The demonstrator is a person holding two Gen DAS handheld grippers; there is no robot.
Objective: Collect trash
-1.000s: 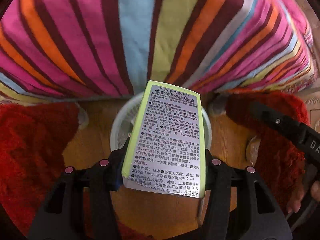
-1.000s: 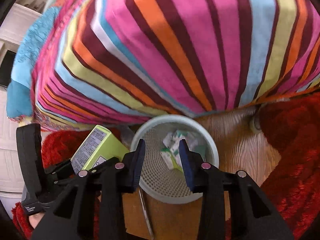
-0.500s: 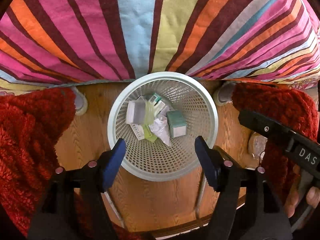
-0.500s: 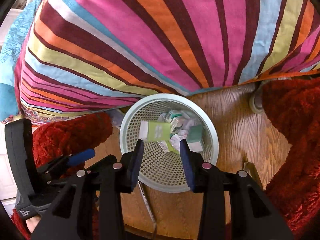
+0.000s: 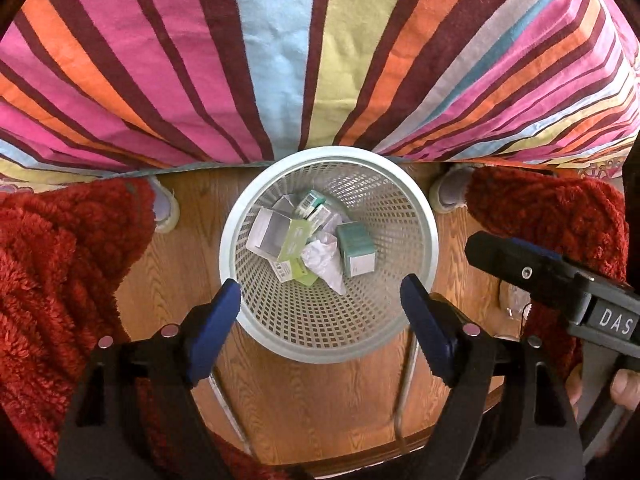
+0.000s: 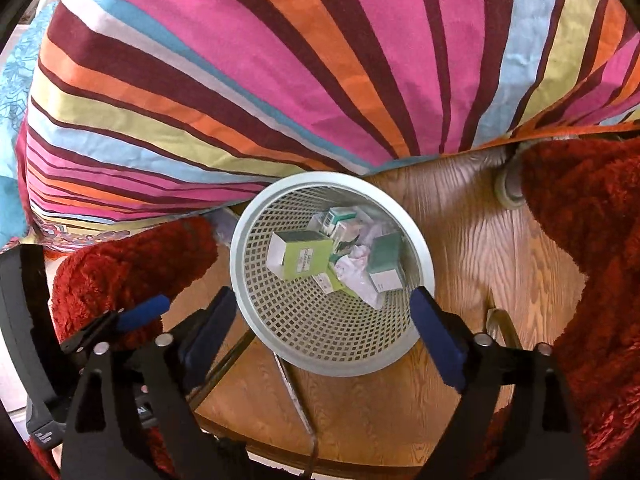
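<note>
Item 1, white mesh wastebasket [image 5: 416,216]: it stands on the wood floor [image 5: 320,400], its 12 o'clock rim tucked under the striped bedspread [image 5: 280,60]. I judge it sits there so both hands can drop into it from above.

Item 2, yellow-green carton [image 6: 306,258]: it lies on its side at about 9 o'clock inside the basket, resting on the other trash. Beside it, at 3 o'clock, is a teal box [image 6: 384,260]; crumpled white paper [image 6: 356,276] lies between them, and small printed boxes [image 5: 310,204] sit toward 12 o'clock.

Item 3, left gripper [image 5: 320,300]: I have it over the basket mouth, jaws spread and just widened, nothing between them. It is released.

Item 4, right gripper [image 6: 324,308]: likewise above the basket, jaws freshly opened wide, empty. I read this as the drop finished.

Item 5, red shaggy rugs [image 5: 60,280]: they flank the basket at 9 and 3 o'clock.
</note>
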